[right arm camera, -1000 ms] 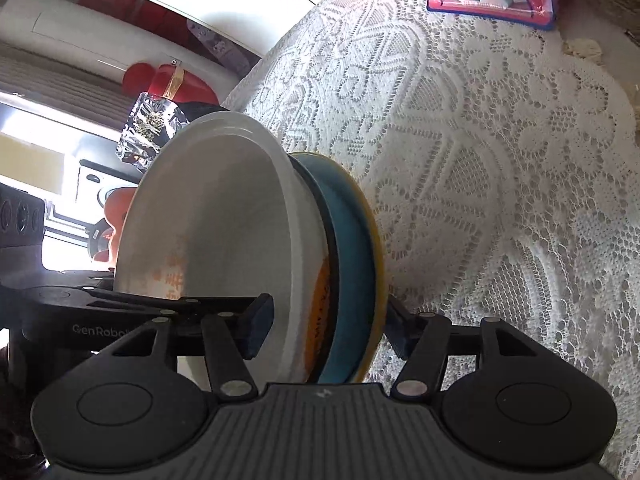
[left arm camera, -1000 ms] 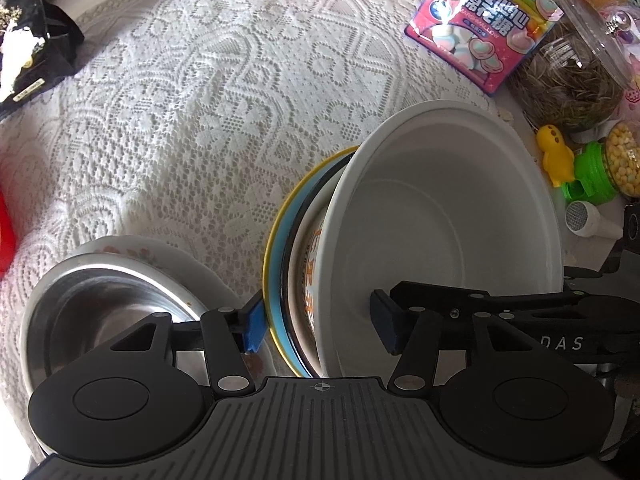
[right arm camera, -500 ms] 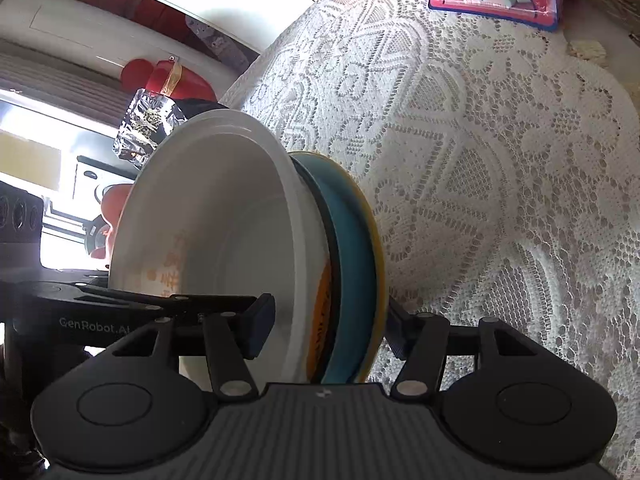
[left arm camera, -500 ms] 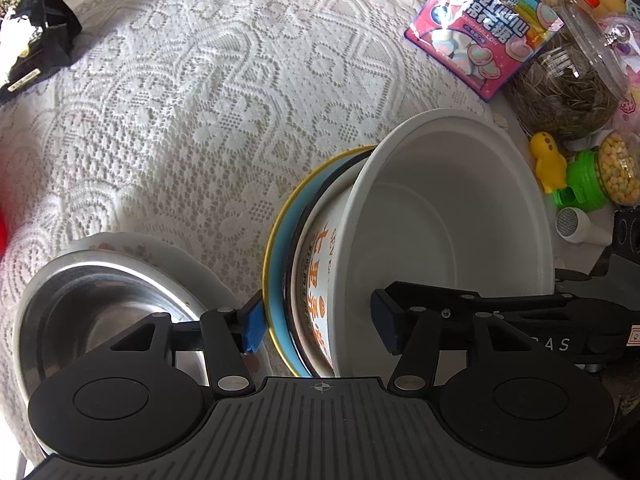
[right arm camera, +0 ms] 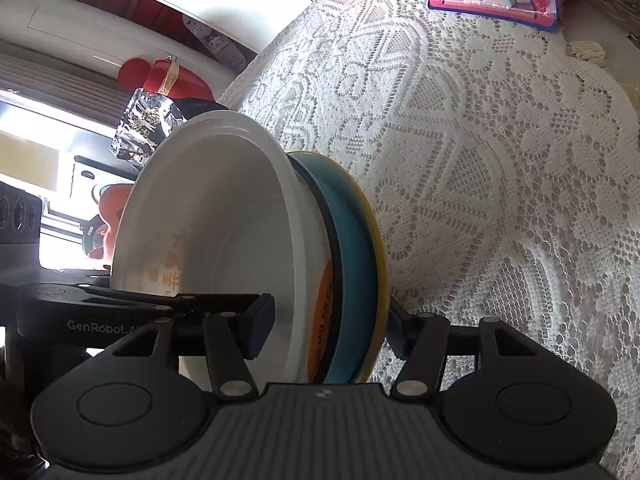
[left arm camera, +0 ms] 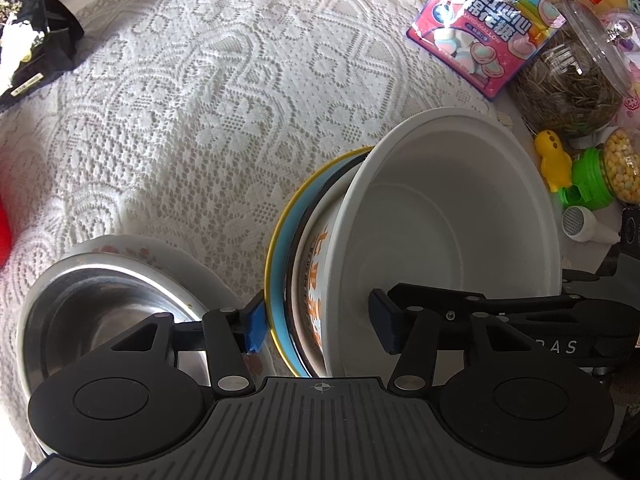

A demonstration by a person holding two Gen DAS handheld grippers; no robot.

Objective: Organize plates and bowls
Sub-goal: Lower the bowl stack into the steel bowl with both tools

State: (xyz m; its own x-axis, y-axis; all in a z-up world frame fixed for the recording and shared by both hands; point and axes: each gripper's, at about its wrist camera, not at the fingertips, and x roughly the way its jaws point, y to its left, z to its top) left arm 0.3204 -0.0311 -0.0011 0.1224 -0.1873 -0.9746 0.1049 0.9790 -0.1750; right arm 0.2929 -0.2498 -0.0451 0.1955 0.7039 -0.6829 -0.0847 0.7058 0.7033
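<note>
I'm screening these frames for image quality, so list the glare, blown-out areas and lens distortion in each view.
Left wrist view: strong fisheye bending at the edges; the lace tablecloth is bright but readable; the steel bowl shows soft reflections; the white bowl is evenly lit. Right wrist view: the window area on the left is blown out, backlighting the white bowl so its printing shows through.

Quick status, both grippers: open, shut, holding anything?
Left gripper: shut on the stack of white bowl and blue plate.
Right gripper: shut on the same stack, from the opposite side.
</note>
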